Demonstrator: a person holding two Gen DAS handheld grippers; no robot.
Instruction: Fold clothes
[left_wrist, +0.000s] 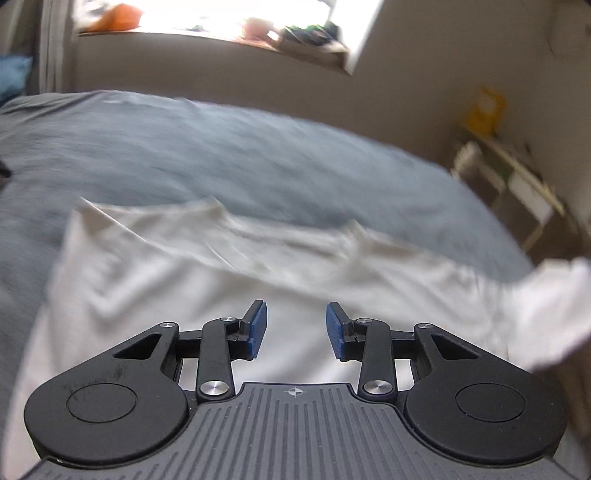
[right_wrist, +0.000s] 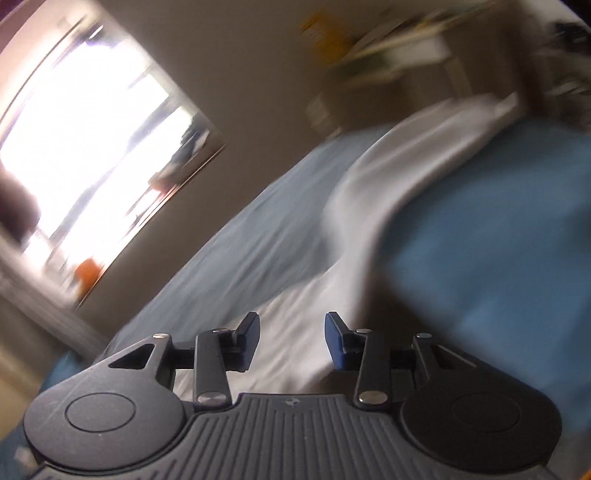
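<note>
A white garment (left_wrist: 207, 266) lies spread and rumpled on a blue-grey bed cover (left_wrist: 221, 155). One end of it (left_wrist: 554, 302) stretches off to the right. My left gripper (left_wrist: 295, 328) hovers over the cloth, open, with nothing between its blue pads (left_wrist: 257, 328). In the right wrist view, which is tilted and blurred, the same white garment (right_wrist: 388, 192) runs as a band across the bed cover (right_wrist: 498, 251). My right gripper (right_wrist: 291, 339) is open above the cloth, holding nothing.
A wall with a bright window and sill (left_wrist: 221, 22) stands behind the bed. A low shelf unit (left_wrist: 517, 184) with a yellow object (left_wrist: 484, 110) sits at the right of the bed. The window (right_wrist: 85, 147) also fills the right wrist view's left side.
</note>
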